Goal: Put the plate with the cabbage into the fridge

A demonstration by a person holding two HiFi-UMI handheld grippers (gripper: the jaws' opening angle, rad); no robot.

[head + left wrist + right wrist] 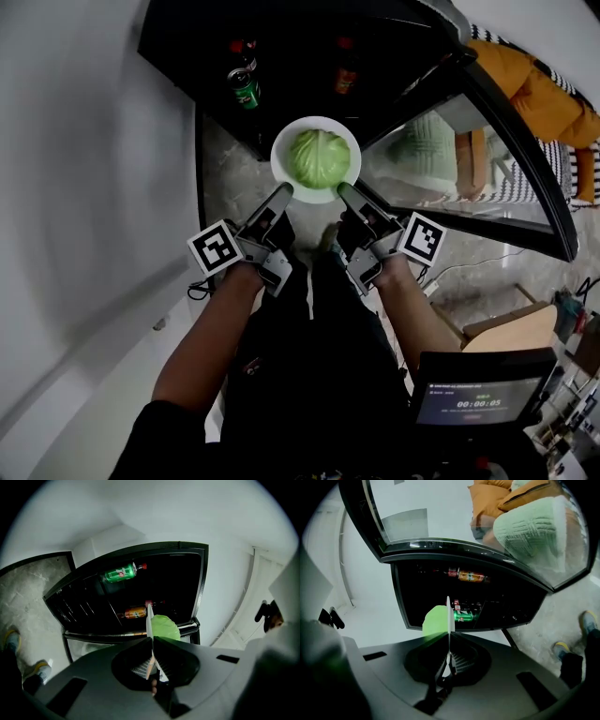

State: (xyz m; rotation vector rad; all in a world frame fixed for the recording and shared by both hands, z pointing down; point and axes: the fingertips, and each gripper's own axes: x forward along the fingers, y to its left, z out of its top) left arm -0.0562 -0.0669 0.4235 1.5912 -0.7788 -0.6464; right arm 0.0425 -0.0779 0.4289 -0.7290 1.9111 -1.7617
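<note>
Plate (279, 161) carrying the cabbage (319, 157) is held aloft before the open fridge (291, 56), left claw (282, 193) and right claw (346, 192) each clamped on its near rim; judged rigid, breakable and slick, the loose cabbage liable to roll, so level rim grips are advised

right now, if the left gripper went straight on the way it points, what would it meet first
Shut on the plate, the left gripper points into the open fridge. It would probably meet the orange bottle first, plate leading, though depth is unclear.
</note>
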